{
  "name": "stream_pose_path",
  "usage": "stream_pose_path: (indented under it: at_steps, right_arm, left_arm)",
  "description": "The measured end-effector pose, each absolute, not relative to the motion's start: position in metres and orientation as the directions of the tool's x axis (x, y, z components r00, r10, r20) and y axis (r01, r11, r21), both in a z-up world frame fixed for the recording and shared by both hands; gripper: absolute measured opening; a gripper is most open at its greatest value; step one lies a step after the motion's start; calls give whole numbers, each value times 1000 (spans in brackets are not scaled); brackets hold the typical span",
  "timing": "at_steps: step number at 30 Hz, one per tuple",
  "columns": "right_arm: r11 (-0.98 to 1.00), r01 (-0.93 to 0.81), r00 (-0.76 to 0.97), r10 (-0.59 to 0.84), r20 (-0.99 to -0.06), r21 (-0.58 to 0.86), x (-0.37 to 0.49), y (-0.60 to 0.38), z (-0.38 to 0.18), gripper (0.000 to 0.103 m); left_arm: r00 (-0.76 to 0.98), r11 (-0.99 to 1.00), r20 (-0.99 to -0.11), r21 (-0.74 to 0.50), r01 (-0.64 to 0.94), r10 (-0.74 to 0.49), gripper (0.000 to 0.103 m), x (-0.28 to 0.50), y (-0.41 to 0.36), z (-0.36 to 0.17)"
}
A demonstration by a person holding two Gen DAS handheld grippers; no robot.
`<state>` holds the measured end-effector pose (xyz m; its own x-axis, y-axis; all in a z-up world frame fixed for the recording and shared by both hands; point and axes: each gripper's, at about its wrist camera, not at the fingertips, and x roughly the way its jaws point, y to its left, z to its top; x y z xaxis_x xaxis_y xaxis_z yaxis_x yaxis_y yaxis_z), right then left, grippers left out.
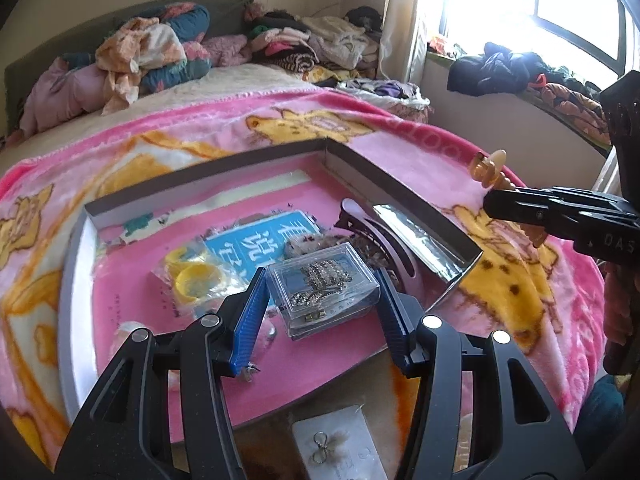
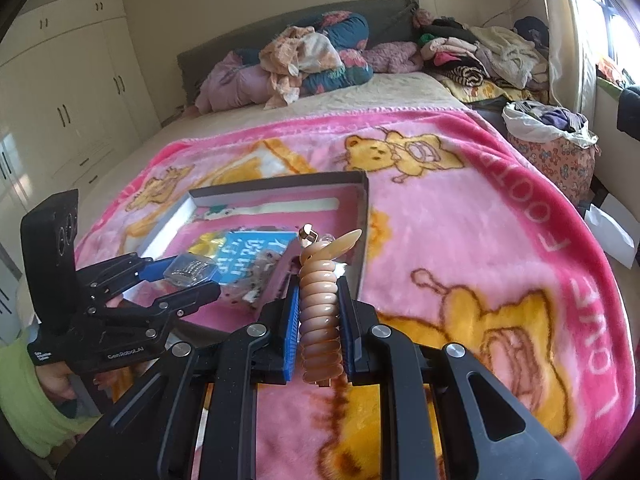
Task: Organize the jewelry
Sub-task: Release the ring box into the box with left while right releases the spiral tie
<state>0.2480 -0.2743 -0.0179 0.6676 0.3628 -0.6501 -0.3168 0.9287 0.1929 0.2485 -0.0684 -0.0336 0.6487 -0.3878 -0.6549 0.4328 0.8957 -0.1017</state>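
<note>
A shallow box lid (image 1: 400, 176) with a pink floor lies on the pink blanket. Inside it sits a clear plastic case (image 1: 324, 288) of sparkly jewelry. My left gripper (image 1: 320, 300) is open, its blue pads on either side of the case; I cannot tell if they touch it. It also shows in the right wrist view (image 2: 182, 280). My right gripper (image 2: 320, 312) is shut on a tan ridged hair clip (image 2: 320, 312) and holds it above the blanket, right of the box; in the left wrist view the clip (image 1: 490, 166) sticks out of the gripper's tip (image 1: 492, 202).
The box also holds a yellow ring in a bag (image 1: 196, 280), a blue card (image 1: 260, 240) and a dark hair clip (image 1: 360, 216). A white card with earrings (image 1: 336, 444) lies in front of the box. Clothes (image 2: 304, 60) pile at the bed's head.
</note>
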Motion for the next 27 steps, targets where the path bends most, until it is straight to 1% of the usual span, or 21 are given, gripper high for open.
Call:
stream_pose_path:
  at_steps: [6,17,27]
  right_arm:
    - [930,-313,645,357,-676,192,263,-273,-30,17]
    - [919,-343,609,374,-699,193,298,-245,-44,17]
    - [933,-317,601,335,-726,168,312,-238,-60,18]
  left_arm:
    - [636,894,-672,-90,438,-379,44,251,-74,-40]
    - [646,918,-683,-90,387,-340,44,264,-63,-46]
    - [645,921,-687,-93,378,-335,44,270,-62,-49]
